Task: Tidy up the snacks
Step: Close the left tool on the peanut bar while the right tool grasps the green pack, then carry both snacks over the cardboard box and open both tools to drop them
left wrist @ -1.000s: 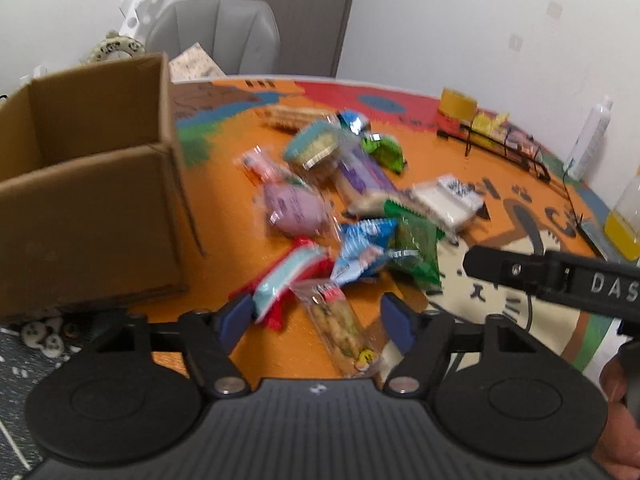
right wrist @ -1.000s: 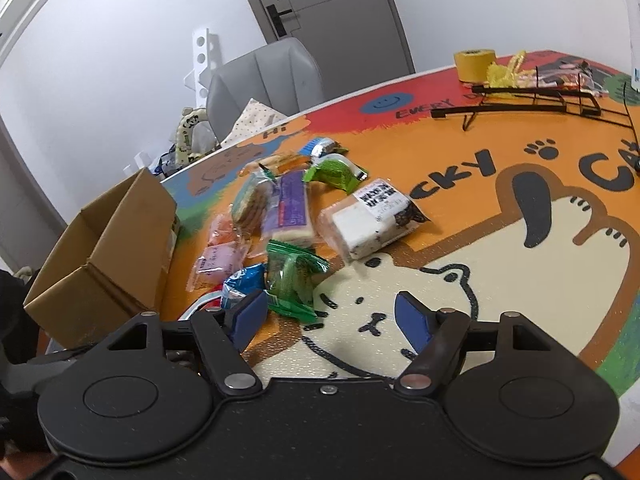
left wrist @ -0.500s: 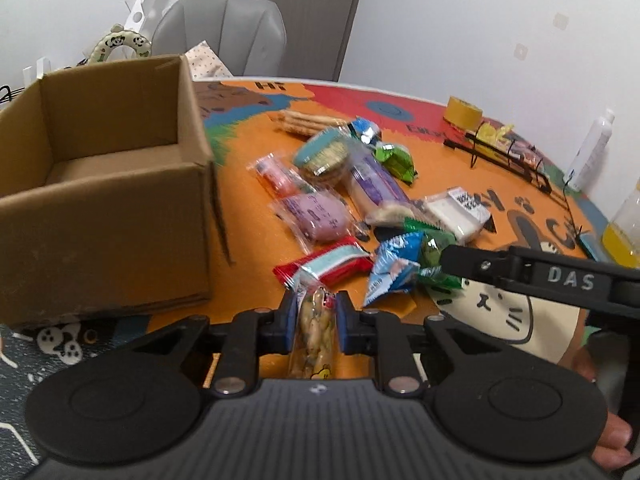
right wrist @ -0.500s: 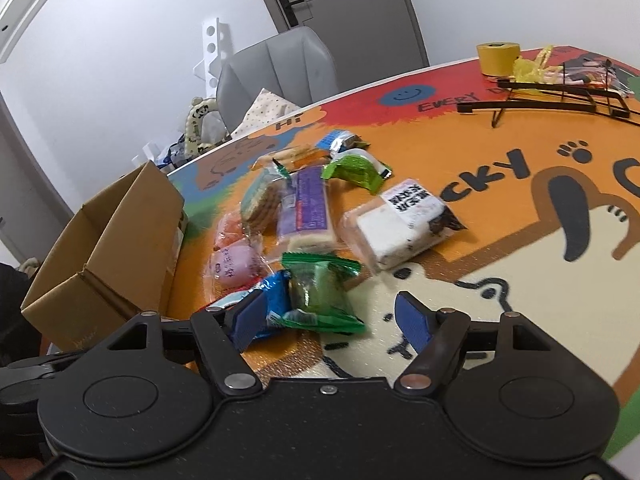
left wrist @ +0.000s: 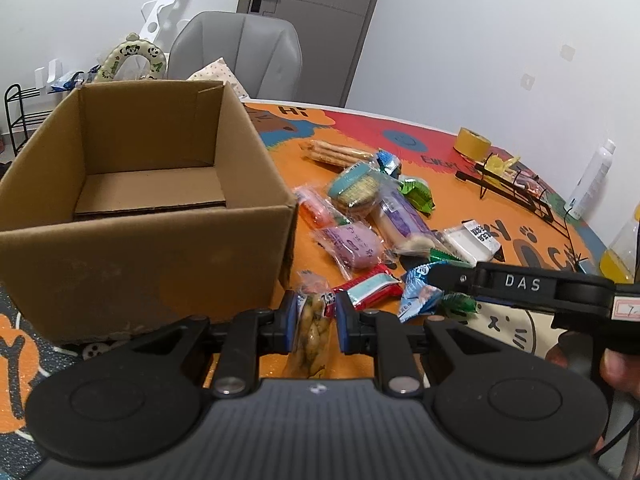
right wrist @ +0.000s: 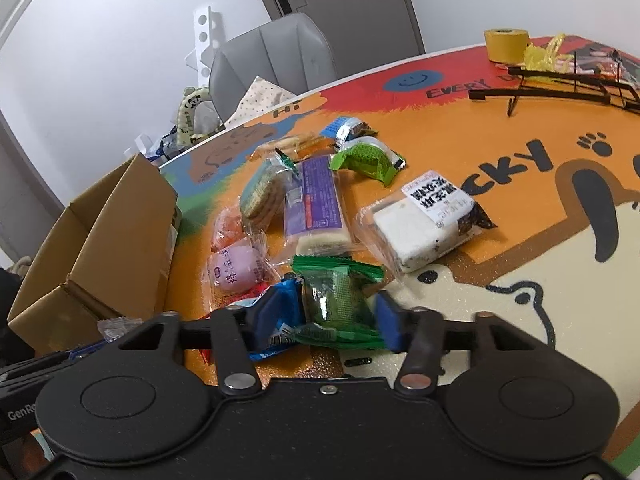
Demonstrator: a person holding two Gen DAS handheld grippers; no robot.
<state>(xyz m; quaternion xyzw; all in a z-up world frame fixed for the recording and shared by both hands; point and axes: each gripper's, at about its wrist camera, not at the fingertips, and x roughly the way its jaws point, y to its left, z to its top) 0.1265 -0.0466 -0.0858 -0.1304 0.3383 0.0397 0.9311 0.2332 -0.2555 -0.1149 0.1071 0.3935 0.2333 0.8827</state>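
My left gripper (left wrist: 316,320) is shut on a clear packet of nuts (left wrist: 311,334), held just above the orange table beside the open, empty cardboard box (left wrist: 160,248). The right gripper (right wrist: 332,316) has its jaws closing around a green packet (right wrist: 330,298); the pads stand close to its sides, a sliver apart on the right. A blue packet (right wrist: 276,340) lies under its left finger. Ahead lie a purple bun (right wrist: 236,268), a purple-labelled cake (right wrist: 318,208), a white cake (right wrist: 420,228), a round cracker pack (right wrist: 260,194) and a red-and-teal packet (left wrist: 370,290).
The box (right wrist: 116,248) stands at the table's left edge. At the far right are a yellow tape roll (left wrist: 472,144), a black wire rack (left wrist: 516,196), a white bottle (left wrist: 594,184) and a bottle of yellow liquid (left wrist: 622,256). A grey chair (left wrist: 236,56) stands behind.
The left jaws shut on the nut packet and lifted it nearer the box. The right gripper slid forward over the green packet, and its jaws narrowed around it.
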